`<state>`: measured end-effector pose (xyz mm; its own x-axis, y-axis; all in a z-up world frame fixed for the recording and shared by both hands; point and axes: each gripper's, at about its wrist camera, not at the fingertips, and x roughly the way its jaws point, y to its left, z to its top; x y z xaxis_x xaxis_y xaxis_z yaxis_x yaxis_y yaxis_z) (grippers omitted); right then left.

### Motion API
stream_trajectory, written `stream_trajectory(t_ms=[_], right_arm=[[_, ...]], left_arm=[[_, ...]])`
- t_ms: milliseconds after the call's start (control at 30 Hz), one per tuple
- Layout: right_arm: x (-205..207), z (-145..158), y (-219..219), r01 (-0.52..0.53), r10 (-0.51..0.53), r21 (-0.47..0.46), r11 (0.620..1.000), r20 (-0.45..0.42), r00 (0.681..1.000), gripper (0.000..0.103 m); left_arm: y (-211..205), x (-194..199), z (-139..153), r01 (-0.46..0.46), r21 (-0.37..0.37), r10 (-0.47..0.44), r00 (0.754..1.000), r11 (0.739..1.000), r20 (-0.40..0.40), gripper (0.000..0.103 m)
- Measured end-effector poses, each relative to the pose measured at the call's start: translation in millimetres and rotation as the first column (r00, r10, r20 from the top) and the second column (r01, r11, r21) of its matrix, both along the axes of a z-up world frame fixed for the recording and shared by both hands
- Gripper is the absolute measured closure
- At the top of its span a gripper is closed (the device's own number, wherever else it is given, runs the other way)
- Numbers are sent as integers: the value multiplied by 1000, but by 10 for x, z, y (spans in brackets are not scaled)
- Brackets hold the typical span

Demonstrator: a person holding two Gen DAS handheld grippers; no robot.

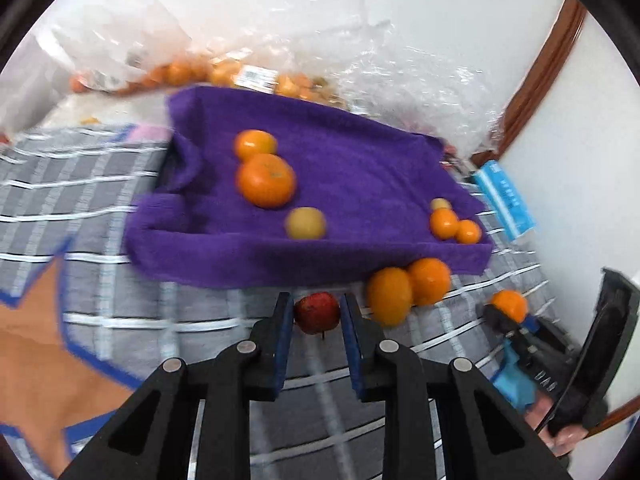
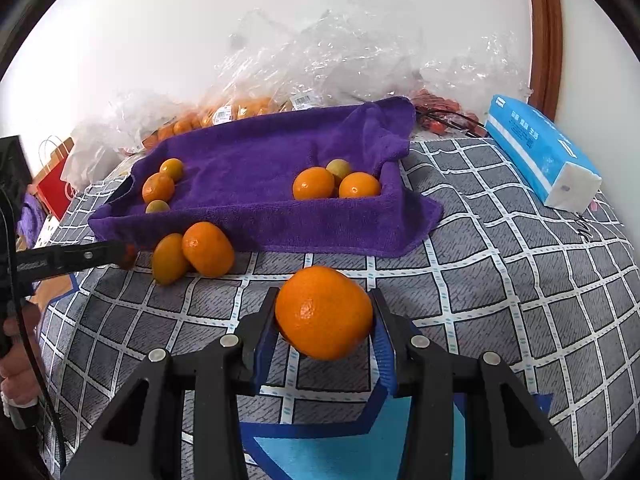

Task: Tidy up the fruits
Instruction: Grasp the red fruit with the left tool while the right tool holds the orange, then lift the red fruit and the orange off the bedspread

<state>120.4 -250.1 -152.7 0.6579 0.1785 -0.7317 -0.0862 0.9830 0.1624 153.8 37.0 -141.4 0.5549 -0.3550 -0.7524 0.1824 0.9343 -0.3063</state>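
Left gripper (image 1: pixel 316 316): its fingers (image 1: pixel 280 332) are closed against the sides of a small red fruit (image 1: pixel 317 312), which sits between the blue pads just above the checked grey cloth (image 1: pixel 100 208). The left view is motion-blurred, so whether the fruit is clear of the cloth cannot be told.

Right gripper (image 2: pixel 324 316): its fingers (image 2: pixel 262 332) are spread fairly wide and clamp a large orange (image 2: pixel 323 312) on both sides — the fruit is held above the checked cloth (image 2: pixel 500 272), with its shadow visible beneath.

Purple towel (image 2: pixel 260 168): it drapes over a shallow tray-like shape lying on the cloth, behind both grippers. Inside it, at the left end, lie 2 oranges (image 2: pixel 158 187) and 1 yellowish-green fruit (image 2: pixel 157 206). At the right end lie 2 oranges (image 2: pixel 313 183) touching each other, with another yellowish-green fruit (image 2: pixel 338 168) just behind them.

Loose fruit: 2 oranges (image 2: pixel 208 249) rest on the cloth, touching each other and pressed against the front edge of the towel, just beside the tip of the left gripper.

Surroundings: crumpled clear plastic bags (image 2: pixel 340 52) lie behind the towel against the white wall, some holding more oranges. A blue and white tissue pack (image 2: pixel 536 152) lies on the cloth to the right, well apart from the towel. A red paper bag (image 2: pixel 54 188) stands at the far left.
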Motion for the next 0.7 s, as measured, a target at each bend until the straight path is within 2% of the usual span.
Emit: stream_trajectory(t_ms=[200, 367, 700], right_arm=[[-2, -2, 1, 4, -4, -1, 1000, 1, 1000, 61], [0, -5, -14, 9, -9, 9, 1000, -2, 1000, 61], [-2, -9, -2, 11, -11, 19, 1000, -5, 1000, 61]], left_arm=[[89, -64, -52, -5, 68, 5, 1000, 998, 0, 80], [132, -58, -115, -7, 26, 7, 1000, 1000, -10, 80], [122, -63, -187, -15, 9, 15, 1000, 1000, 9, 78]])
